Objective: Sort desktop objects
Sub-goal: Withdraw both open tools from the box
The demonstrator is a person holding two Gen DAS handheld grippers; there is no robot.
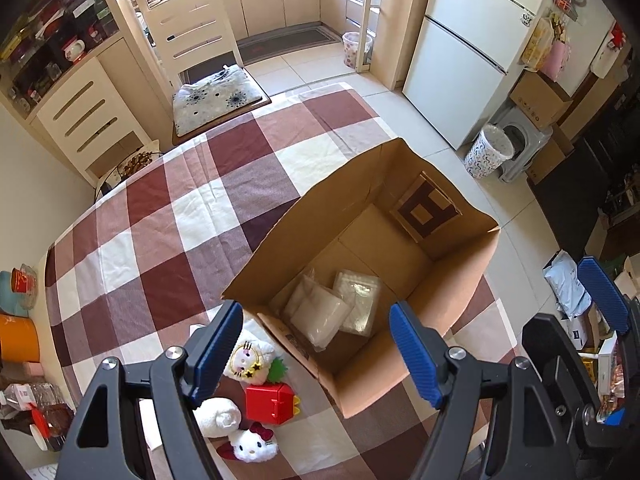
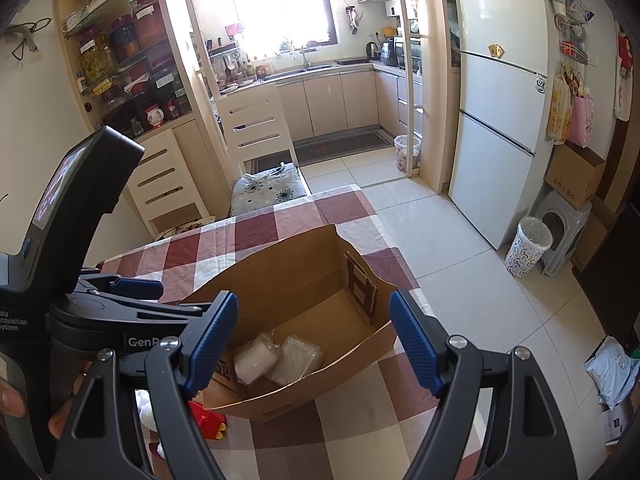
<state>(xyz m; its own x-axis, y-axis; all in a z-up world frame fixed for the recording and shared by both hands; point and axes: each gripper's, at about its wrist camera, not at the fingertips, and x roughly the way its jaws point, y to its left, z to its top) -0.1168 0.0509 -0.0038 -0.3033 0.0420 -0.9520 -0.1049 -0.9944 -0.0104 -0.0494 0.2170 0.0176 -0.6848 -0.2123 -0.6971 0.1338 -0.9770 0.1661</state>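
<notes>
Toys lay at the left on the checked worktop (image 1: 168,216): a white plush (image 1: 250,360), a red box (image 1: 271,403) and a bow-topped plush (image 1: 256,444), just beside the carton (image 1: 460,292). We held the left hand-held gripper (image 1: 316,356) released above them, nothing between its jaws. Inside the carton lay clear bags (image 1: 332,312). Our right hand-held gripper (image 2: 314,344) hung released over the carton's near wall, empty too.
</notes>
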